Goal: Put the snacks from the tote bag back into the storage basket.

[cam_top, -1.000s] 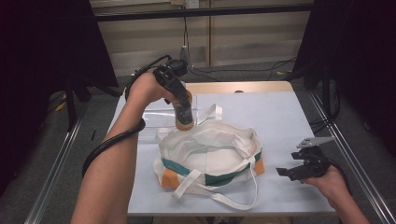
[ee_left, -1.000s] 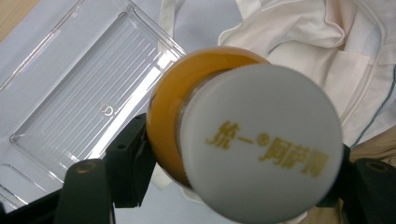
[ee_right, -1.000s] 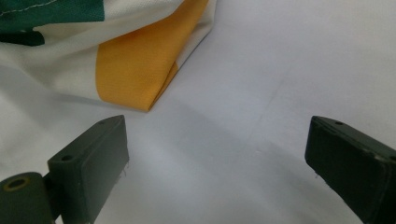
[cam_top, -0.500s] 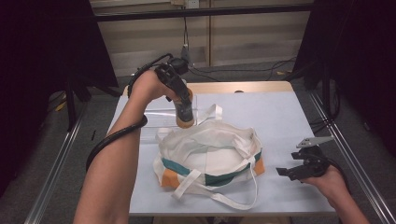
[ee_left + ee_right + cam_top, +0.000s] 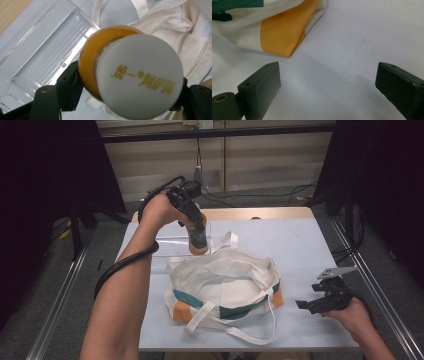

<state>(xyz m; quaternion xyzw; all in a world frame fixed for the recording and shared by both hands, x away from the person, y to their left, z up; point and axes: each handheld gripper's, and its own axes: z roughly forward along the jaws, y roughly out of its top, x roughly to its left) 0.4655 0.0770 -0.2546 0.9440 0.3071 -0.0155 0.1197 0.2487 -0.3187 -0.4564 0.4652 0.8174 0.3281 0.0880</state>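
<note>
A pale blue-grey tabletop (image 5: pixel 310 250) with a light wooden strip along its far edge sits between two metal rails, with grey floor on either side and black drapes closing in the left and right of the room. Beyond the table a beige panelled wall stands behind a dark horizontal bar, and black cables lie on the floor at its foot. Near the middle of the table lies a crumpled white cloth tote bag with green and orange bands and long white straps (image 5: pixel 225 285), its mouth open upward. Just behind it, toward the far left, a clear ribbed plastic tray (image 5: pixel 47 62) lies flat on the surface. The left gripper (image 5: pixel 192 220), held in the person's raised left hand (image 5: pixel 157 210), pinches an orange bottle with a white cap printed in gold characters (image 5: pixel 137 75) between its black jaws, holding it upright above the tray's near edge, just beside the bag. The right gripper (image 5: pixel 325 297) rests low at the table's right near corner, well apart from the bottle, jaws spread wide over bare tabletop with the bag's orange corner near.
</note>
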